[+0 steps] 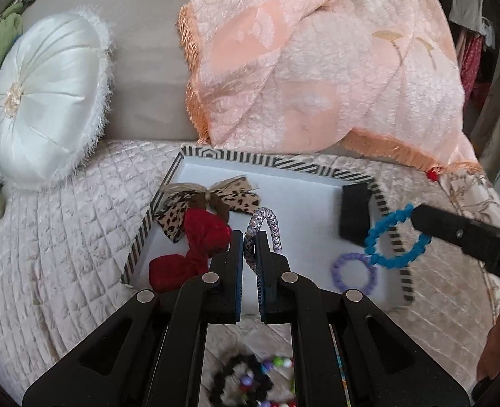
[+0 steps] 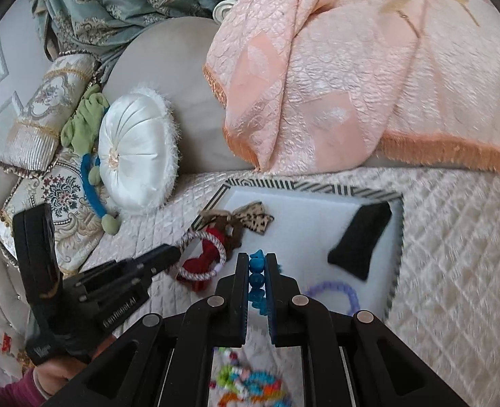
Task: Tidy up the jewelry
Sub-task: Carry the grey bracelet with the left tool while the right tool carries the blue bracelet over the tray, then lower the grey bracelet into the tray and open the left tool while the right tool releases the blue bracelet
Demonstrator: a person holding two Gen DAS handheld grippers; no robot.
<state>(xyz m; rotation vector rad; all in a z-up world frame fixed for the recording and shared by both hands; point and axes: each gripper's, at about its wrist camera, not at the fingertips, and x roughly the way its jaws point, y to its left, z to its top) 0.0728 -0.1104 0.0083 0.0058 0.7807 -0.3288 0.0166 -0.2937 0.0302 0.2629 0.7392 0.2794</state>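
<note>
The left gripper (image 1: 250, 237) is pinching a braided ring (image 1: 262, 229) — its jaws are closed almost fully on the cord, which is arching up and over the right finger. The ring is a lilac-and-white woven loop; in the right wrist view it is hanging from the gripper's tip over the tray's left edge, above the red bow (image 2: 205, 256).

The right gripper (image 2: 257, 257) is clamping a blue ring (image 2: 256, 279) the same way, jaws nearly together with the knobbly beads stacked between the pads. It is a bright blue loop of rounded bumps; from the left wrist view it is dangling off the gripper's tip over the right rim of the tray (image 1: 283, 183).

The tray is lying on a quilted cover, white inside with a black-and-white striped border. On it are resting a leopard bow (image 1: 212, 200) at far left, the red bow just nearer, a black block (image 1: 354, 215) at far right and a purple ring (image 1: 354, 272) at near right, just beside the blue one. Blurred coloured beads (image 1: 250, 383) are lying on the near side of both grippers.
</note>
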